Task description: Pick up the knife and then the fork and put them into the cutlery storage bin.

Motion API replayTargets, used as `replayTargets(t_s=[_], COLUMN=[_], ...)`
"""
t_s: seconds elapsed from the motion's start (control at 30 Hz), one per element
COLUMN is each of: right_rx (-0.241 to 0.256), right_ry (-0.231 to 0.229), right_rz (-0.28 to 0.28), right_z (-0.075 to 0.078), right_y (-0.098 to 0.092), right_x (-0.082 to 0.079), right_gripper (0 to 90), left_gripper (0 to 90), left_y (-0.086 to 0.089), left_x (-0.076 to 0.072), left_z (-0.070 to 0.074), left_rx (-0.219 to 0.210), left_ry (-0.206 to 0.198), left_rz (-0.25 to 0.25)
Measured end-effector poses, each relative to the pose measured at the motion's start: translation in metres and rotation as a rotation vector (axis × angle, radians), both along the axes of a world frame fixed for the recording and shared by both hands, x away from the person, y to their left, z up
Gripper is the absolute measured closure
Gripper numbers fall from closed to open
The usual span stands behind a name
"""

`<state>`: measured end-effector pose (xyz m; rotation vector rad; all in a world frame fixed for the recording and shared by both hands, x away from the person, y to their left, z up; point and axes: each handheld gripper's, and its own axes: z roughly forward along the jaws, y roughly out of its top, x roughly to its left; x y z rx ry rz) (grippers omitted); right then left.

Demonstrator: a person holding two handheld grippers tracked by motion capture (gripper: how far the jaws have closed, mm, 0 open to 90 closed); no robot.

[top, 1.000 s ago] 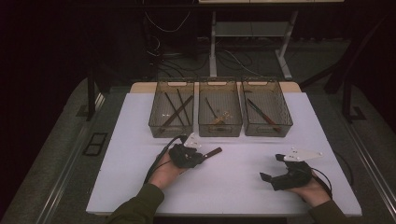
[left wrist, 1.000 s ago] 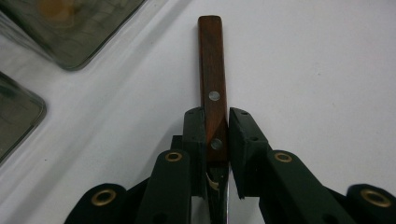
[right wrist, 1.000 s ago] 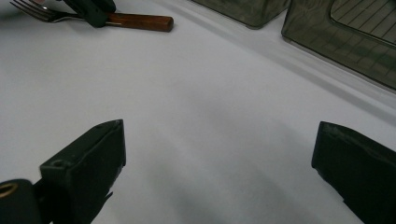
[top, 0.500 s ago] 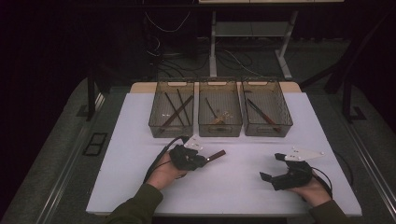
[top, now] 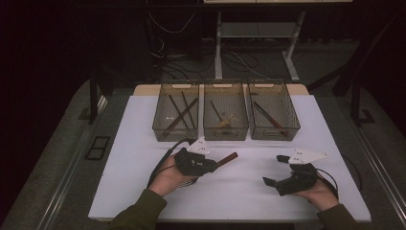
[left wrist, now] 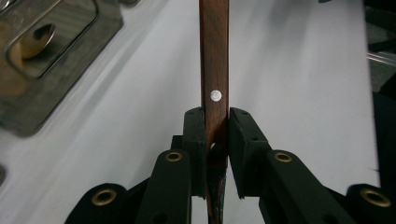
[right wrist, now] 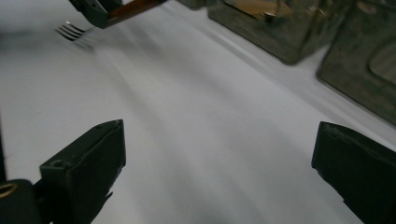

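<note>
My left gripper [top: 212,165] is shut on a fork's brown wooden handle [top: 228,158], which sticks out to the right just above the white table [top: 134,143]. In the left gripper view the jaws [left wrist: 216,126] pinch the handle [left wrist: 214,56] just below a silver rivet. The right gripper view shows the fork's metal tines [right wrist: 70,31] at the top left, with the left gripper [right wrist: 95,10] clamped on its handle [right wrist: 135,7]. My right gripper [top: 273,169] rests near the front right of the table, open and empty, its jaws [right wrist: 219,149] wide apart.
Three clear bins stand in a row at the back of the table: the left bin [top: 158,127] holds long dark utensils, the middle bin [top: 225,133] light-coloured pieces, and the right bin [top: 293,128] a dark utensil. A cable trails from each gripper.
My left gripper has shifted slightly right with the fork in it. The right gripper has stayed where it was.
</note>
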<state>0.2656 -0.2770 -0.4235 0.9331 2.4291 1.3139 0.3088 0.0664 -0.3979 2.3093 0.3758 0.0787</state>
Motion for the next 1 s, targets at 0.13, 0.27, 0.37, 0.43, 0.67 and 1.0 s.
replayTargets(t_s=[0.13, 0.27, 0.37, 0.43, 0.67, 1.0], right_rx=[-0.006, -0.005, -0.022, -0.031, -0.072, -0.109], right_ry=[-0.010, -0.009, 0.003, 0.010, 0.049, 0.075], right_rz=[0.083, 0.169, 0.244, 0.287, 0.435, 0.570], right_z=[0.013, 0.022, 0.026, 0.029, 0.028, 0.023], right_y=[0.010, 0.020, 0.030, 0.038, 0.061, 0.082], right_x=[0.003, 0.007, 0.009, 0.009, 0.011, 0.015], right_gripper=[3.2, 3.4, 6.9, 10.8, 23.8, 55.7], left_gripper=[77.2, 77.3, 77.2, 77.2, 77.2, 77.2], left_y=[-0.004, -0.012, -0.020, -0.024, -0.033, -0.036], left_x=[-0.005, -0.010, -0.016, -0.018, -0.027, -0.031], left_z=[0.006, 0.008, 0.010, 0.010, 0.012, 0.011], left_rx=[-0.004, -0.003, 0.011, 0.020, 0.033, 0.038], left_ry=[0.002, 0.013, 0.018, 0.011, 0.009, 0.013], left_rz=[-0.048, -0.105, -0.152, -0.189, -0.246, -0.277])
